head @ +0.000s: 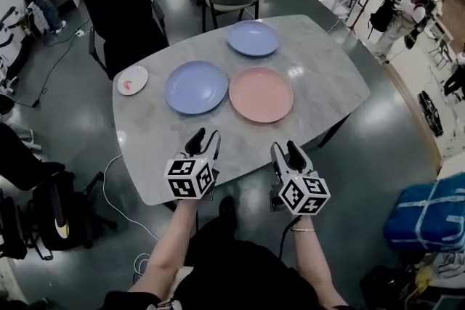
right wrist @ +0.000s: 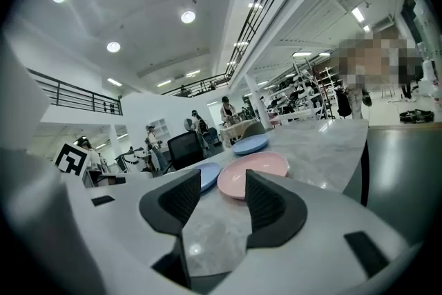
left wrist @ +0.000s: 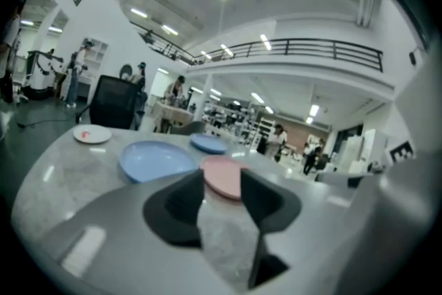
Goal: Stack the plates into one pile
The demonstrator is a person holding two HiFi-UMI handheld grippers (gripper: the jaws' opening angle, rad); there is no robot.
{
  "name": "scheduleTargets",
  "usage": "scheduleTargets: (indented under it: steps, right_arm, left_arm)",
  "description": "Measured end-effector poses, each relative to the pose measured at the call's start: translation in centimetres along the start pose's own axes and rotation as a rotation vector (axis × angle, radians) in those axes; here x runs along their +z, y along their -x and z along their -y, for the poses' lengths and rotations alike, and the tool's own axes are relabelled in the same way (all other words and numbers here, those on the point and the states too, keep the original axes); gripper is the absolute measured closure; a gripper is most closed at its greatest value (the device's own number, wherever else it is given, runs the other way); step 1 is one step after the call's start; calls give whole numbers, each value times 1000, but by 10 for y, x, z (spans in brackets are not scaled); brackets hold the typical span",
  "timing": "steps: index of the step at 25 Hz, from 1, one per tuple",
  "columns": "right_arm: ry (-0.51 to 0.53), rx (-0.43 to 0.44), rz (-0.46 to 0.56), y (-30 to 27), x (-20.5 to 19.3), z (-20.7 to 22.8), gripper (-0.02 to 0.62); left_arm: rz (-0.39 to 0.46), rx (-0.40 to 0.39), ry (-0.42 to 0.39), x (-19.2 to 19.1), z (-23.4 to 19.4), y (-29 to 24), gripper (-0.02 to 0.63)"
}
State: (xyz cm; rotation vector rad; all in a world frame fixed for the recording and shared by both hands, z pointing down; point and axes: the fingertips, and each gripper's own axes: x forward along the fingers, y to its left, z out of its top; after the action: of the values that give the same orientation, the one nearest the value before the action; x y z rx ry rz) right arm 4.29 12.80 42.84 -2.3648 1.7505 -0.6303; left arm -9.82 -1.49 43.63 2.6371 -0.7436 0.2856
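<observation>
My L gripper [head: 205, 139] & R gripper [head: 286, 149], both spread w/ nothing btwn jaws, sit near side of pink plate [head: 261, 94]. Big blue plate [head: 195, 86] just left of it, 2nd blue plate [head: 253, 38] beyond it.

- Table [head: 320, 76]: top is showing pale grey w/ marble-like veining.
- Pink plate [head: 261, 94]: is reading as plain salmon pink, no pattern.
- Big blue plate [head: 195, 86]: is showing flat periwinkle blue.
- Far blue plate [head: 253, 38]: is wearing the same blue, also plain.
- Small white plate [head: 133, 80]: is looking white w/ a reddish-pink smudge in the middle; possibly a print, too small to tell.
- Left gripper [head: 205, 136] & right gripper [head: 287, 149]: jaws are showing black; bodies are looking white/grey; each cube is carrying black square markers on white.
- Chair [head: 123, 11]: is looking black.
- Floor [head: 73, 120]: is showing dark, glossy grey-green.
- Bag [head: 429, 218]: is showing bright blue w/ paler straps.
</observation>
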Motion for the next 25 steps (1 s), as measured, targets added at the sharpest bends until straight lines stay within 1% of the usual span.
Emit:
scheduleTargets:
  steps: [5, 8, 14, 20, 25]
  right_arm:
    - [2, -44, -4, -36, 11, 15, 416]
    - [10, -72, -10, -45, 20, 27, 416]
    - [2, -119, -29, -60, 25, 54, 416]
    - [5, -113, -55, -84, 35, 80, 416]
    - [42, -72, -98, -116, 46, 107, 416]
  left_arm:
    - [-31, -41, 8, 9, -10, -45, 445]
    - [-49, -59, 25, 12, -7, -65, 445]
    - [-97, -76, 44, 3, -3, -95, 442]
    - [-129, -40, 69, -1, -6, -118, 442]
    - [-157, 12, 90, -9, -6, -142, 442]
